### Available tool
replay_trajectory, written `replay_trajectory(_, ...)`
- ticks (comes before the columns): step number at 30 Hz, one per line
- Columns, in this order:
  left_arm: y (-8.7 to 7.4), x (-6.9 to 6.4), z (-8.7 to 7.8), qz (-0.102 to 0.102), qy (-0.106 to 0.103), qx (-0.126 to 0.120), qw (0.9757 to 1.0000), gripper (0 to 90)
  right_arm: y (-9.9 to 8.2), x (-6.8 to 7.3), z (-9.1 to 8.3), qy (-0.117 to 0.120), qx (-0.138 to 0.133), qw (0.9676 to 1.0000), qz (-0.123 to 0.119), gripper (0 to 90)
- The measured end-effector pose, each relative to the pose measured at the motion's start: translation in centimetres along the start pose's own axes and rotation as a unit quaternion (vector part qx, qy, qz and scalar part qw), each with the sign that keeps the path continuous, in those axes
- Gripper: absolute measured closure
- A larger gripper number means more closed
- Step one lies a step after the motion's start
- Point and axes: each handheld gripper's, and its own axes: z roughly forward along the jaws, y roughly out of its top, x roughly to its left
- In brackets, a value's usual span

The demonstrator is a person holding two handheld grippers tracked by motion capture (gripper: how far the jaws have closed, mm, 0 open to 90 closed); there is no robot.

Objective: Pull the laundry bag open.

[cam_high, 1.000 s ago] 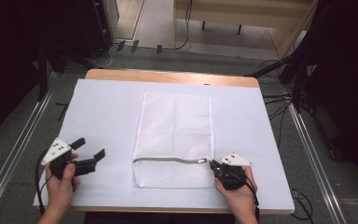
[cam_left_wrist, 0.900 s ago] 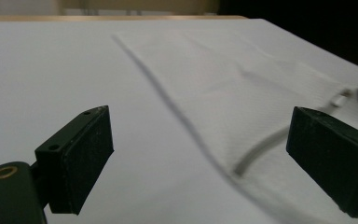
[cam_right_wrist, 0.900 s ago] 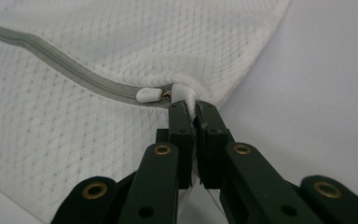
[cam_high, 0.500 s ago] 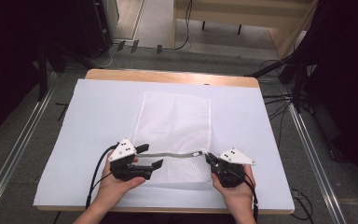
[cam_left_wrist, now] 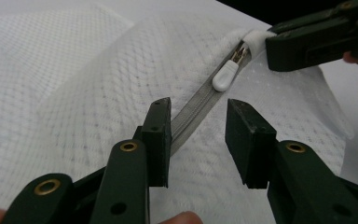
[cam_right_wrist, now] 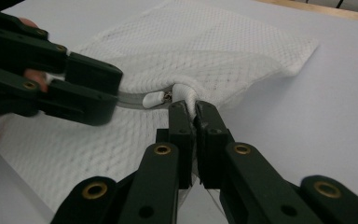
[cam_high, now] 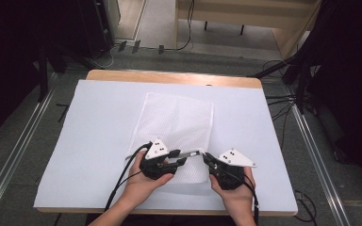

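Observation:
A white mesh bag (cam_high: 176, 125) lies flat in the middle of the table, with a grey zipper (cam_left_wrist: 193, 114) along its near edge. My right gripper (cam_right_wrist: 193, 108) is shut on the bag's corner (cam_right_wrist: 186, 91) at the zipper's end and holds it a little off the table. The white pull tab (cam_left_wrist: 225, 76) hangs just beside that grip. My left gripper (cam_left_wrist: 198, 123) points along the zipper towards the tab. Its jaws have just been closing, and the zipper strip runs into the gap between them, with neither pad pressing on it. In the high view the left gripper (cam_high: 183, 160) and right gripper (cam_high: 206, 159) almost meet tip to tip.
A white sheet (cam_high: 99, 122) covers the table, with a wooden edge (cam_high: 169, 77) showing at the far side. Metal rails (cam_high: 14, 150) and cables (cam_high: 283, 101) run along the floor on both sides. A wooden bench (cam_high: 245, 14) stands beyond the table.
My left gripper swept from the table's left side rightwards to the bag's near edge, and its jaws narrowed around the zipper. The right gripper lifted the bag's corner slightly.

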Motion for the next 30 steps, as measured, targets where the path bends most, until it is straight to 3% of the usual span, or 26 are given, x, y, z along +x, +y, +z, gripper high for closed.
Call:
replay_trajectory(7,0.2,-1.1,1.6,0.018,-0.004,0.017,0.9997,63.0,0.0,0.3,0.0,0.012,-0.002,0.9999,-0.004,87.6)
replay_trajectory(12,0.4,-1.3,2.2,0.014,-0.004,0.019,0.9997,63.3,0.1,0.6,0.0,0.020,-0.001,0.9998,-0.010,87.6)
replay_trajectory(25,0.6,-1.5,1.9,0.035,-0.004,0.027,0.9990,80.1,0.0,1.1,0.4,0.019,0.006,0.9996,-0.021,87.6)
replay_trajectory(30,0.8,-1.4,1.6,0.028,-0.020,0.024,0.9991,82.0,-0.1,1.0,0.4,0.009,0.006,0.9996,-0.025,87.7)
